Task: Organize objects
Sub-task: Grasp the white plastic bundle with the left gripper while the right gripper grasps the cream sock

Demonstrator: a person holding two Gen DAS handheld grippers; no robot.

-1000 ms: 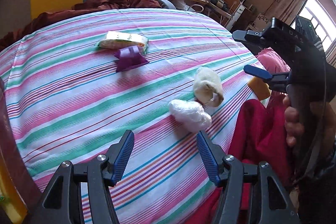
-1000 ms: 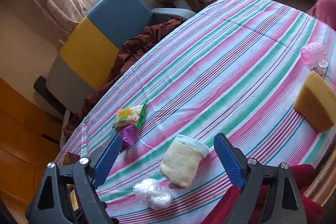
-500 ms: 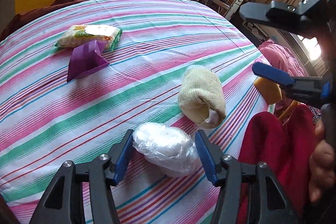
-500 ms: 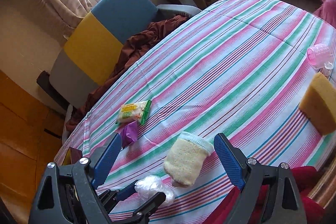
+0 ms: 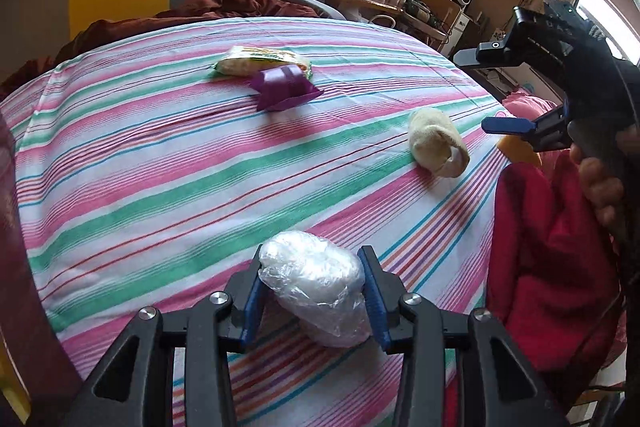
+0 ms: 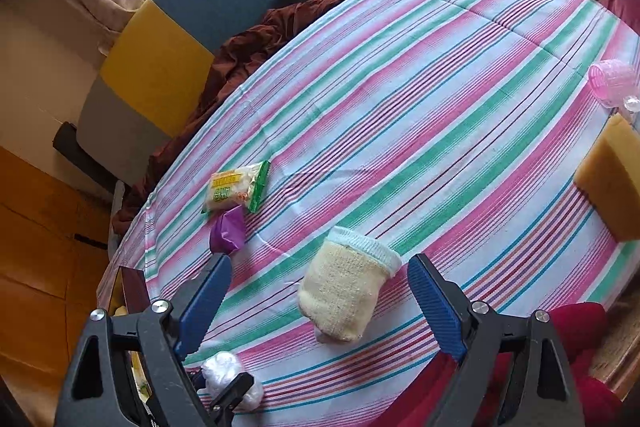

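A: Two blue pads [image 5: 253, 301] of the left gripper [image 5: 314, 291] closing onto a crumpled clear plastic ball [image 5: 314, 285], touching it on both sides near the front edge of the striped bedspread [image 5: 160, 155]. Lying farther back, well apart: a cream knitted sock [image 5: 438, 143], a purple wrapper [image 5: 284, 89] touching a yellow-green snack packet [image 5: 260, 63]. Hovering at the right, the right gripper [image 5: 494, 87], gripped by a hand [image 5: 600, 183].

B: Standing wide with nothing between, the right gripper [image 6: 316, 303], pointing down over the sock [image 6: 346, 295]. Showing at lower left, the plastic ball [image 6: 226, 367] behind the left gripper's fingers [image 6: 232, 393]. Sitting at the right edge, an orange sponge [image 6: 612, 179] just beside a pink ribbed cup [image 6: 610, 81]. Resting beyond the sock, wrapper [image 6: 228, 231] and packet [image 6: 236, 187].
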